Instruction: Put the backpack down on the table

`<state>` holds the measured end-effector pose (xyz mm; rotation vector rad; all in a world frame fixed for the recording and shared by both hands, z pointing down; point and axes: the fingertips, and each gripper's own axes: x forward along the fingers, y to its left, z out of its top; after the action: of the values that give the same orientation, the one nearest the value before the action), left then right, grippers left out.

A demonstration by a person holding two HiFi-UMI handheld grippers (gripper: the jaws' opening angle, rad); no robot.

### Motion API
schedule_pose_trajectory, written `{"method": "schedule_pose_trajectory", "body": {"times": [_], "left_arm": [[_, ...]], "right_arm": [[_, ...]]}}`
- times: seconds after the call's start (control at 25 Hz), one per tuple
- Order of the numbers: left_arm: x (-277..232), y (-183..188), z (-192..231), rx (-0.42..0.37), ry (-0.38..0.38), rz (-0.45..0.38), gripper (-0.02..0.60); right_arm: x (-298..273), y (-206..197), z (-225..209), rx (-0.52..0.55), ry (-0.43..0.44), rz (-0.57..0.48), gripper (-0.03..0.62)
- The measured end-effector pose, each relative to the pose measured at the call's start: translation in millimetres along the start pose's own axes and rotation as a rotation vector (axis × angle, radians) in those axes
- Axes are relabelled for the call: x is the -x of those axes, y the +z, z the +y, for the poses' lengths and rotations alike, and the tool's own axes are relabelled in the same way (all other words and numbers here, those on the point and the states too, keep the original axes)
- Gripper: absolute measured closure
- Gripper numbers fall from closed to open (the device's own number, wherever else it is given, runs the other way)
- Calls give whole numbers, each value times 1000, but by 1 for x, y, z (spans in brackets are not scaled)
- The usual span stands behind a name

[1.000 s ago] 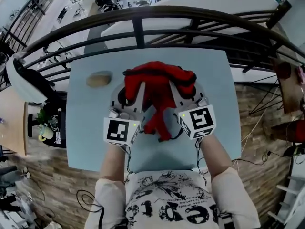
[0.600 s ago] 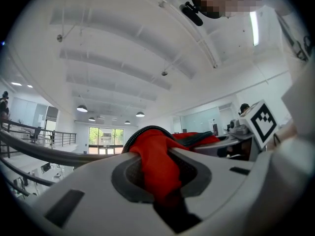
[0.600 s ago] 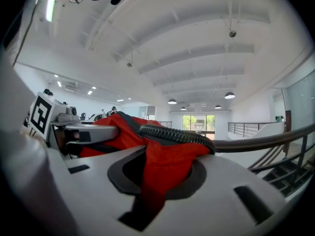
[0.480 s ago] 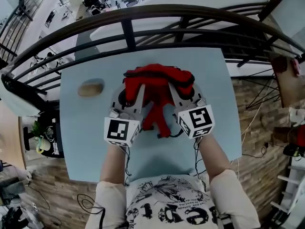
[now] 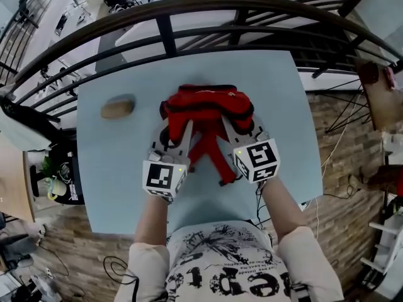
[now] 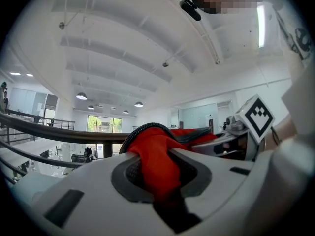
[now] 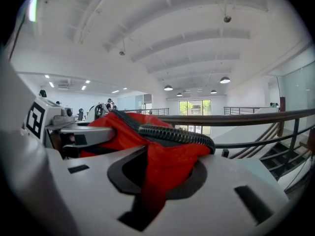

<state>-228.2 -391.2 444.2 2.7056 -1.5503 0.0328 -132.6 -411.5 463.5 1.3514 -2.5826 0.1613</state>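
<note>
A red backpack [image 5: 206,104] with black zip trim lies low over the middle of the light blue table [image 5: 283,106]. Its red straps [image 5: 213,157] trail toward me on the tabletop. My left gripper [image 5: 177,127] is shut on red fabric at the pack's left side, and that fabric [image 6: 156,163] fills the gap between its jaws in the left gripper view. My right gripper [image 5: 234,124] is shut on the right side, with a fold of fabric [image 7: 167,173] pinched under the black zip [image 7: 174,134]. I cannot tell if the pack's underside rests fully on the table.
A brown oval lump [image 5: 118,107] lies on the table to the left of the pack. A black metal railing [image 5: 164,27] runs just past the far table edge, with a drop to a lower floor behind it. My torso is at the near edge.
Both grippers and the backpack have sunk toward the tabletop. The pack now looks flatter and the straps spread out on the table. Both grips hold unchanged.
</note>
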Motion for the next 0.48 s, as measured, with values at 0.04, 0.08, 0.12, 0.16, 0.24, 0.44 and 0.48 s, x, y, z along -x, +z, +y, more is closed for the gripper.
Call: {"method": "schedule_pose_trajectory", "body": {"times": [0.04,0.08,0.12,0.16,0.24,0.44,0.48], "left_arm": [[5,-4,-2,-1,-3,6,512],[10,-9,-4,2,-4,13,512],[15,-13,-7,7,-6,21,512],[20,-19,-11,16,-9,30,511],[30,-29,-19,36,-14,43,511],[59,-61,-40,83,-5,77,509],[65,-68,-44,90,-4,90,509]], "right_arm": [[2,-4,3,-8,3,10,536],[5,-9,7,-17,9,18,536],[9,-15,10,-24,15,25,536],[13,-21,14,-30,21,31,536],[23,-33,20,-37,29,39,534],[45,-69,37,-34,54,67,528],[50,-78,40,-35,63,75,523]]}}
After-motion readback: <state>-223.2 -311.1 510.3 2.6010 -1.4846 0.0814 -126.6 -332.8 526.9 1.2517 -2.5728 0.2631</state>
